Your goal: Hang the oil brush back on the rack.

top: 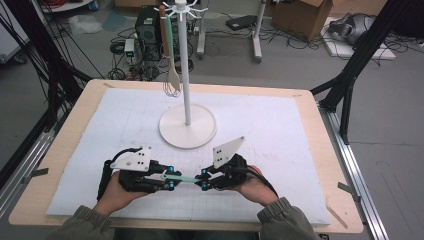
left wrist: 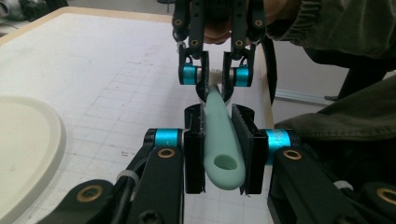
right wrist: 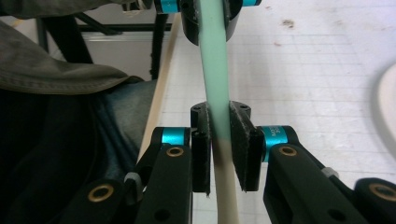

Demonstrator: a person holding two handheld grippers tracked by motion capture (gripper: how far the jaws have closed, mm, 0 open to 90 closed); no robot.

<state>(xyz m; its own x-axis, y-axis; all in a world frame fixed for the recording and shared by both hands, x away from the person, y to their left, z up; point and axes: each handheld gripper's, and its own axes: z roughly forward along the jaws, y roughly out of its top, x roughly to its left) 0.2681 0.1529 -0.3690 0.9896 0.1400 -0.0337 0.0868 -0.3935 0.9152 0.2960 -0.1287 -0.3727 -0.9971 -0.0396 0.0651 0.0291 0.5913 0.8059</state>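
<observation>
1. The step in hand looks like a handover: a mint-green utensil is held between both tongs just above the white mat on the worktop, near the front edge and in front of the round base of the rack
2. The left tongs are pressed onto the handle end; in the left gripper view the hanging hole sits between their pads, facing the camera
3. The right tongs pinch the same utensil farther along, where the green handle turns to a cream part; what kind of head it has I cannot tell
4. Its long axis lies about level and runs left to right across the worktop, parallel to the front edge, with the holed end pointing to the person's left and the cream end to the right
5. Two other utensils already hang from the hooks at the top of the rack, so the likely aim is to hang this one too
6. I judge the next move calls for one pair to let go, leaving the hole free, then lifting the utensil and turning it upright to catch a hook
</observation>
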